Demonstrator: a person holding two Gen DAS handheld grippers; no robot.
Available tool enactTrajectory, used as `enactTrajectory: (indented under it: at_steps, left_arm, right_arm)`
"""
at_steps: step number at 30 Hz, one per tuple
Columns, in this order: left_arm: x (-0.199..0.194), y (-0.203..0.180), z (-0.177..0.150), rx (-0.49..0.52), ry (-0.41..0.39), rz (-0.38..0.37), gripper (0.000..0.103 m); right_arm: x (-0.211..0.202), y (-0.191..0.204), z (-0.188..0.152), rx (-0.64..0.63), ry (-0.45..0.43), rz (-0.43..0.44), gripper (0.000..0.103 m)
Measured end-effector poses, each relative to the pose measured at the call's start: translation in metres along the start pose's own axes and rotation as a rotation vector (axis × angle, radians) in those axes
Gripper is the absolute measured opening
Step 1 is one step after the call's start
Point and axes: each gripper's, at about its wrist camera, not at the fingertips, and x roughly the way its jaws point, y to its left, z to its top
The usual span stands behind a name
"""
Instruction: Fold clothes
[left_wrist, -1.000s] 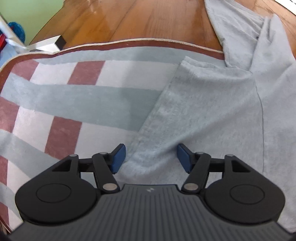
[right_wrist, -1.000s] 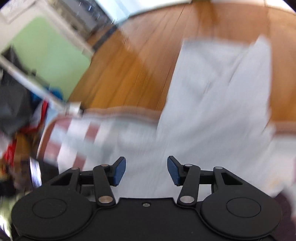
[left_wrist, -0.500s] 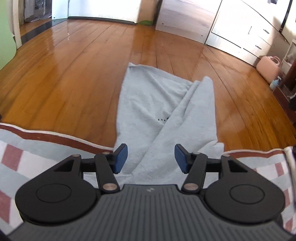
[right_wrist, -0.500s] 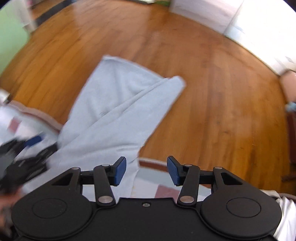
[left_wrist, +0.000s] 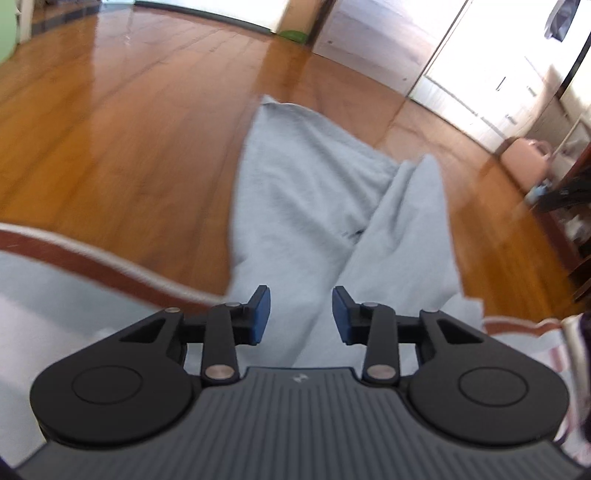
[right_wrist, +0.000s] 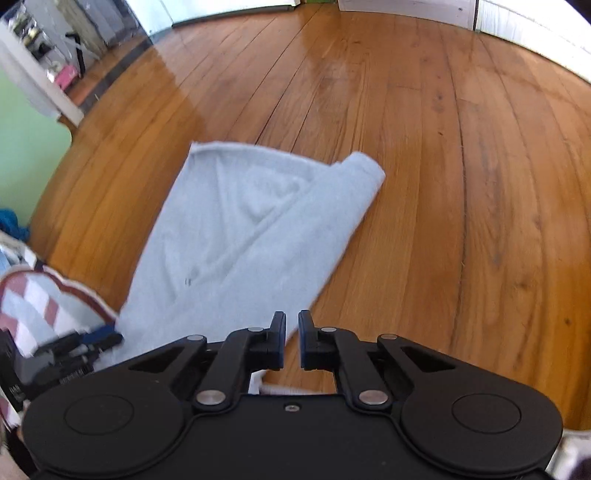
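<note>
Pale grey garment (left_wrist: 317, 206) ahead of gaping left tongs (left_wrist: 300, 315), right tongs (right_wrist: 291, 341) nearly closed at its edge

Bright daylight, blown-out top right; glare on floor (right_wrist: 369, 92); motion blur, fisheye bending.

Pale blue-grey garment (left_wrist: 317, 206); red-white-blue striped rug (right_wrist: 33, 306); orange-brown floor (right_wrist: 461, 147).

Garment (right_wrist: 251, 236) on wood floor (right_wrist: 461, 147)
</note>
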Motion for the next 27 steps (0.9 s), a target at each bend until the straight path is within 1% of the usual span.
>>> enactTrajectory:
  at_steps: [2, 3, 4, 5, 6, 7, 8, 9, 11, 13, 14, 15, 16, 19, 21, 22, 23, 24, 26, 27]
  left_arm:
    - [0.015, -0.01, 0.003, -0.055, 0.005, -0.02, 0.029]
    - [0.021, -0.017, 0.001, -0.062, 0.015, -0.03, 0.029]
    - [0.026, -0.028, -0.002, -0.03, 0.015, -0.023, 0.029]
    - [0.032, -0.039, -0.004, 0.022, 0.022, 0.021, 0.028]
    - [0.039, -0.049, -0.005, 0.071, 0.031, 0.057, 0.028]
    - [0.043, -0.056, -0.003, 0.101, 0.044, 0.06, 0.028]
    - [0.046, -0.057, 0.0, 0.108, 0.04, 0.064, 0.028]
    - [0.048, -0.057, 0.003, 0.114, 0.036, 0.069, 0.028]
    - [0.053, -0.059, 0.01, 0.126, 0.027, 0.077, 0.028]
    - [0.059, -0.056, 0.015, 0.122, 0.038, 0.09, 0.028]
    - [0.062, -0.052, 0.017, 0.111, 0.05, 0.094, 0.028]
    - [0.061, -0.046, 0.019, 0.08, 0.066, 0.082, 0.028]
    - [0.062, -0.042, 0.02, 0.046, 0.077, 0.06, 0.028]
    - [0.067, -0.034, 0.025, -0.008, 0.1, 0.009, 0.028]
    - [0.068, -0.035, 0.024, 0.018, 0.113, 0.007, 0.029]
    - [0.067, -0.036, 0.022, 0.027, 0.118, 0.008, 0.033]
    - [0.066, -0.037, 0.02, 0.035, 0.123, 0.009, 0.033]
    - [0.065, -0.037, 0.017, 0.043, 0.126, 0.01, 0.033]
    - [0.065, -0.038, 0.016, 0.048, 0.117, 0.011, 0.033]
    - [0.064, -0.039, 0.015, 0.053, 0.116, 0.012, 0.033]
  right_arm:
    - [0.02, -0.006, 0.019, 0.026, -0.003, 0.046, 0.022]
    - [0.032, -0.008, 0.03, 0.042, -0.007, 0.069, 0.024]
    - [0.044, -0.009, 0.04, 0.064, -0.013, 0.088, 0.028]
    - [0.057, -0.009, 0.05, 0.09, -0.02, 0.108, 0.035]
    - [0.071, -0.008, 0.06, 0.106, -0.029, 0.132, 0.035]
    - [0.085, -0.005, 0.07, 0.109, -0.033, 0.141, 0.037]
    - [0.097, -0.003, 0.079, 0.108, -0.033, 0.137, 0.038]
    - [0.11, -0.001, 0.088, 0.111, -0.03, 0.121, 0.038]
    - [0.139, 0.002, 0.102, 0.121, -0.006, 0.057, 0.038]
    - [0.163, 0.006, 0.111, 0.129, 0.06, -0.039, 0.038]
    - [0.175, 0.008, 0.115, 0.132, 0.092, -0.086, 0.038]
    - [0.187, 0.01, 0.12, 0.136, 0.125, -0.134, 0.038]
    - [0.194, 0.012, 0.121, 0.132, 0.137, -0.166, 0.039]
    - [0.196, 0.018, 0.115, 0.097, 0.099, -0.207, 0.044]
    - [0.198, 0.022, 0.111, 0.074, 0.074, -0.234, 0.055]
    - [0.199, 0.024, 0.109, 0.063, 0.061, -0.247, 0.056]
    - [0.2, 0.027, 0.107, 0.051, 0.048, -0.261, 0.055]
    - [0.201, 0.029, 0.105, 0.04, 0.035, -0.274, 0.04]
    - [0.202, 0.032, 0.101, 0.019, 0.011, -0.3, 0.007]
    - [0.2, 0.033, 0.099, 0.012, 0.002, -0.311, 0.005]
